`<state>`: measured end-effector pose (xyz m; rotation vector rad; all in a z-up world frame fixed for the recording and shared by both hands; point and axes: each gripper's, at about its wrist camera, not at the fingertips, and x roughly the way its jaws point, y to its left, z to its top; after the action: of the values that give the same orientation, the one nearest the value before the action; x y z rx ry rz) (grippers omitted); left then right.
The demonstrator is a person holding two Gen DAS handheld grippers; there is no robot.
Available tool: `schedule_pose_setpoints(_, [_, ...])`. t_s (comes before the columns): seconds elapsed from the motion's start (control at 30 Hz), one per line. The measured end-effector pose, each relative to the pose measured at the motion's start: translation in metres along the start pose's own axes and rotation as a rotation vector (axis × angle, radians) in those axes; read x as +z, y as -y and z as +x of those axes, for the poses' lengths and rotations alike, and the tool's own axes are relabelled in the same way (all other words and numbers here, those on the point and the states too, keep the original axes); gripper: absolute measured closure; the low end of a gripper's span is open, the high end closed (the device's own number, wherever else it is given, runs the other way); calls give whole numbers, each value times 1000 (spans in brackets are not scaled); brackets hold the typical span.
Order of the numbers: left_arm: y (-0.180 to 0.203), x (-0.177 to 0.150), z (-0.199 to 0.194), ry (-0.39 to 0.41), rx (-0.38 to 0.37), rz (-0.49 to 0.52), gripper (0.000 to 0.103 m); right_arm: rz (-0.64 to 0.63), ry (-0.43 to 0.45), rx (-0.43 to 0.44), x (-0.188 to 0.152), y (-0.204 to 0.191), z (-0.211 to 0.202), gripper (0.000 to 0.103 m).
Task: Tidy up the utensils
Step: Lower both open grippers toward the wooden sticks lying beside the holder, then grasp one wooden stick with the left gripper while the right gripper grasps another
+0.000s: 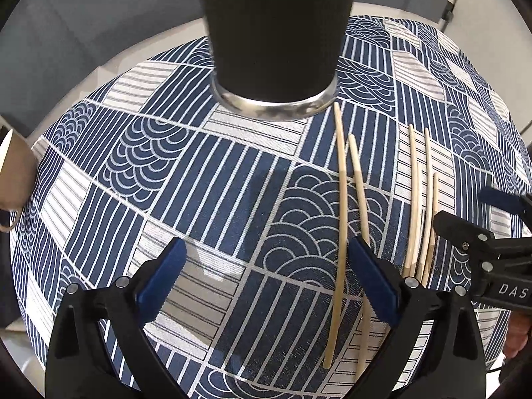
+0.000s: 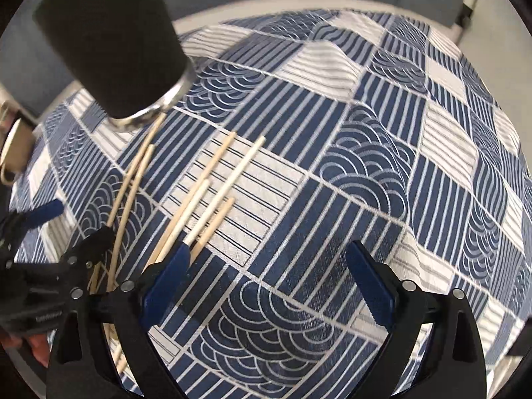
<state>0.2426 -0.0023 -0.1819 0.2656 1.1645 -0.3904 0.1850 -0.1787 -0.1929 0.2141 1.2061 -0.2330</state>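
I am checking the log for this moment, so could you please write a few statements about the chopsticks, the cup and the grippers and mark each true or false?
1. Six wooden chopsticks lie on the patterned tablecloth. True.
2. The left gripper is shut on a chopstick. False: it is open and holds nothing.
3. The black cup stands upright on the cloth. True.
4. Several chopsticks are already in the cup. False: none shows inside; all visible ones lie on the cloth.
5. The right gripper is open. True.

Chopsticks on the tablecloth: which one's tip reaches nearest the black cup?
The longest-reaching chopstick, leftmost of the six; its tip nearly meets the black cup's metal base.
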Motion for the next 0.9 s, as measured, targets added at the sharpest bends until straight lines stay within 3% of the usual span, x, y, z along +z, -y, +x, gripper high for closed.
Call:
schedule_pose_setpoints(0.13, [-1, -4, -4, 24, 10, -26, 21, 1, -19, -4, -7, 0, -1, 10])
schedule_pose_setpoints(0.2, [1, -6, -8, 34, 9, -27, 33, 8, -24, -3, -7, 2, -1, 11])
schedule_pose_setpoints(0.27, [2, -8, -12, 35, 12, -32, 53, 5, -34, -6, -7, 1, -1, 12])
schedule_pose_setpoints(0.37, [4, -13, -15, 42, 26, -70, 70, 15, -72, -6, -7, 4, -1, 12])
schedule_pose_setpoints(0.5, [6, -26, -20, 68, 51, -110, 84, 41, -110, -24, -7, 3, 0, 12])
schedule_pose_setpoints(0.53, [6, -28, -21, 70, 48, -114, 91, 47, -114, -30, -8, 2, 0, 12])
schedule_pose_setpoints(0.63, [3, -34, -25, 65, 49, -133, 93, 23, -89, -52, -11, -4, -1, 15])
schedule_pose_setpoints(0.73, [1, -41, -29, 44, 45, -146, 97, 18, -36, -58, -21, -11, -13, 36])
schedule_pose_setpoints(0.8, [-5, -48, -32, 29, 36, -165, 98, 5, -26, -53, -25, -13, -19, 56])
schedule_pose_setpoints(0.83, [-9, -51, -33, 26, 29, -173, 98, 3, -23, -51, -27, -14, -20, 58])
schedule_pose_setpoints(0.9, [-18, -57, -35, 21, 9, -193, 98, 8, -4, -51, -32, -13, -24, 72])
